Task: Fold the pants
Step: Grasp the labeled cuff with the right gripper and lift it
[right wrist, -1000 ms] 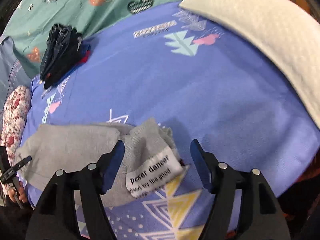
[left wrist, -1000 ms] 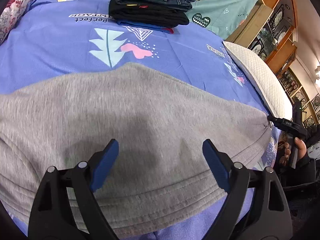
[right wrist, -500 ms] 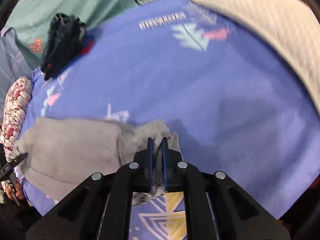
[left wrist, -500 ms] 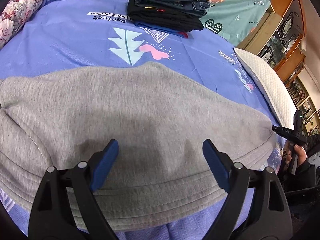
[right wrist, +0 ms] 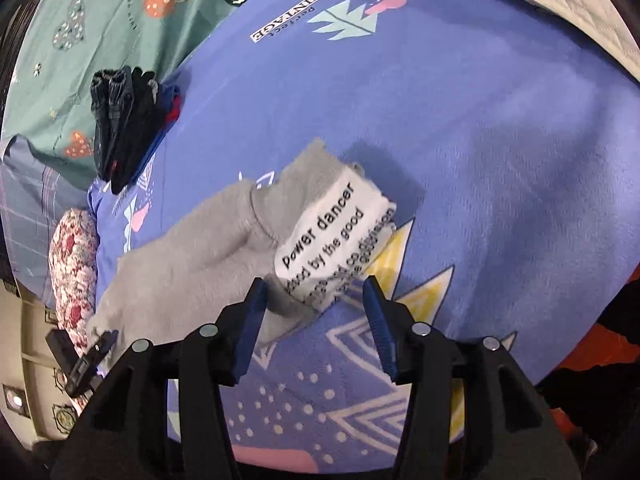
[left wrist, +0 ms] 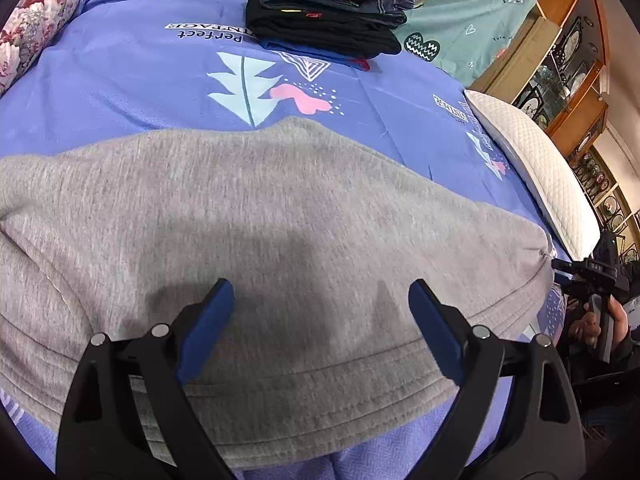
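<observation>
Grey sweatpants [left wrist: 280, 240] lie spread on a blue printed bedsheet [left wrist: 120, 80]. In the left wrist view their waistband [left wrist: 320, 412] runs just under my left gripper [left wrist: 320, 320], which is open above the cloth and holds nothing. In the right wrist view the pants [right wrist: 192, 256] stretch away to the left, and their leg ends with a white printed cuff [right wrist: 336, 236] lie bunched in front of my right gripper [right wrist: 316, 308]. That gripper is open, its fingers either side of the cuff's near edge.
A stack of folded dark pants [left wrist: 328, 4] sits at the far side of the bed, also in the right wrist view [right wrist: 124, 116]. A white pillow [left wrist: 536, 176] lies at the right, a floral cushion [left wrist: 36, 32] at the left. Wooden shelves [left wrist: 568, 52] stand beyond.
My right gripper shut on the cuffed leg end half a second ago and has now opened again, leaving the cuff on the sheet a little farther from it. My left gripper stayed open and shifted slightly.
</observation>
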`<act>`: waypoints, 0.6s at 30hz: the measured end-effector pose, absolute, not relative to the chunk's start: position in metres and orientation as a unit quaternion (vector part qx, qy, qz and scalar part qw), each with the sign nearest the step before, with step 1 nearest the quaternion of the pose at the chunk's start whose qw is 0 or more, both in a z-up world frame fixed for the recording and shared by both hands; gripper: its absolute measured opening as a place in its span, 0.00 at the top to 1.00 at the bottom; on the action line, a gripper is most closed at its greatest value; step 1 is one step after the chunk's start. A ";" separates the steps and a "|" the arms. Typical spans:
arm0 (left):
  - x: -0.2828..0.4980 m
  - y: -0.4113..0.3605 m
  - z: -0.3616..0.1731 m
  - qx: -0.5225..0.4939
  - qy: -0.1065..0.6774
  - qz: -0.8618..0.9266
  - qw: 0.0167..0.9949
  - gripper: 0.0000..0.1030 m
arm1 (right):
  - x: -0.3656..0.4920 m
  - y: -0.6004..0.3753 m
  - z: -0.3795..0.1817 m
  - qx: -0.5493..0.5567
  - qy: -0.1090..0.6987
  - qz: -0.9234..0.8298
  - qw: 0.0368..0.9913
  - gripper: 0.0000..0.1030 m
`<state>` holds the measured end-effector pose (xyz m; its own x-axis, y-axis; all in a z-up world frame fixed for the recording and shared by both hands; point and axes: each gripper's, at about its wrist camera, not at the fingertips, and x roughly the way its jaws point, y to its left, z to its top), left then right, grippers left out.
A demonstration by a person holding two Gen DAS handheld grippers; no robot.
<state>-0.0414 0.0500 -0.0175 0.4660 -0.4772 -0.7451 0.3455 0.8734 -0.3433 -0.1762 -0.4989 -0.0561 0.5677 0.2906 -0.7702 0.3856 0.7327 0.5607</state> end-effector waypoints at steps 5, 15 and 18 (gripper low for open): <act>-0.045 0.058 -0.020 -0.088 0.452 -0.245 0.853 0.12 | -0.162 -0.501 -0.063 0.383 0.460 -0.026 0.801 0.43; -0.048 0.069 -0.020 -0.104 0.441 -0.258 0.854 0.12 | -0.172 -0.481 -0.038 0.374 0.370 -0.010 0.851 0.73; -0.049 0.072 -0.017 -0.109 0.440 -0.259 0.853 0.12 | -0.166 -0.444 0.013 0.299 0.329 0.020 0.896 0.76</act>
